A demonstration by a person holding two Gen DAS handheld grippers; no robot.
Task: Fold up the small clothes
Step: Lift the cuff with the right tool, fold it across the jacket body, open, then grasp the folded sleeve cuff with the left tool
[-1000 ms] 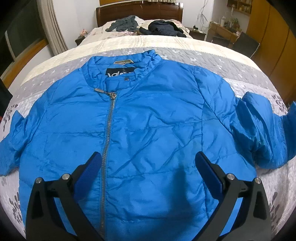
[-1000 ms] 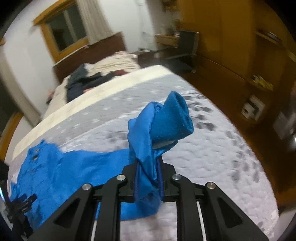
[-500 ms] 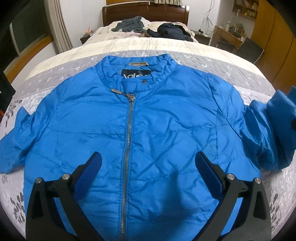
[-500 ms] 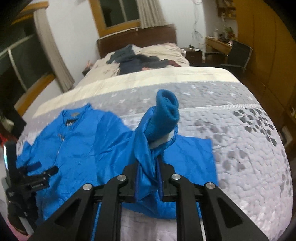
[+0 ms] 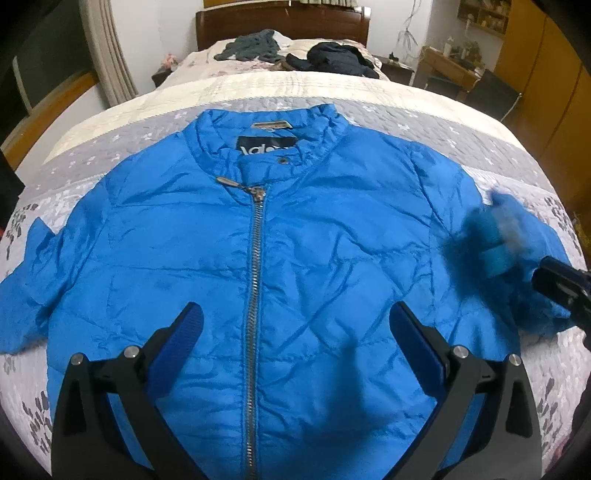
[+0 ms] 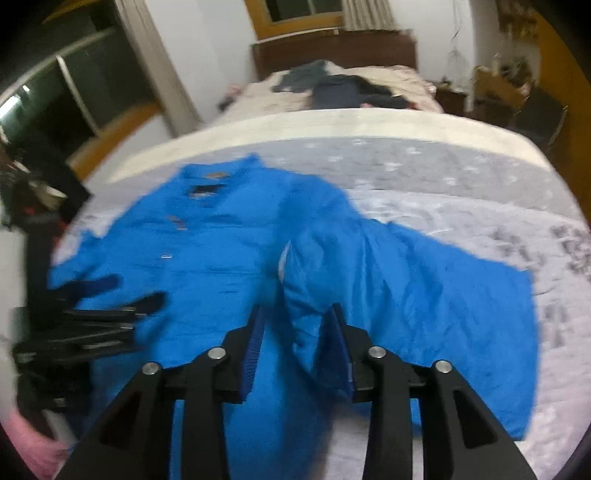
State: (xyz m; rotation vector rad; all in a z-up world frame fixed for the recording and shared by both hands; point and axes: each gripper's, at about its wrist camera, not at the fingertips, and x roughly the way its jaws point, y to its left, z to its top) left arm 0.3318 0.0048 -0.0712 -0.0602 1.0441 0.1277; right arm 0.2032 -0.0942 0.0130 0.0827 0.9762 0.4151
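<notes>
A blue zip-up puffer jacket lies front-up and flat on the grey patterned quilt, collar toward the headboard. My left gripper hovers open over the jacket's lower front, straddling the zipper, with nothing held. In the left wrist view the jacket's right sleeve is a blurred bundle at the chest's edge, with my right gripper just beyond it. In the right wrist view my right gripper has its fingers parted, and the sleeve hangs loosely between them over the jacket's side. The other sleeve lies spread to the left.
Dark clothes are piled near the wooden headboard. A desk and a dark chair stand right of the bed, next to wooden wardrobes. A curtain and window are at the left. The quilt's right edge is near the sleeve.
My right gripper carried the sleeve inward toward the jacket's body and its fingers parted, releasing the pinch. The left gripper shifted slightly, still open over the hem.
</notes>
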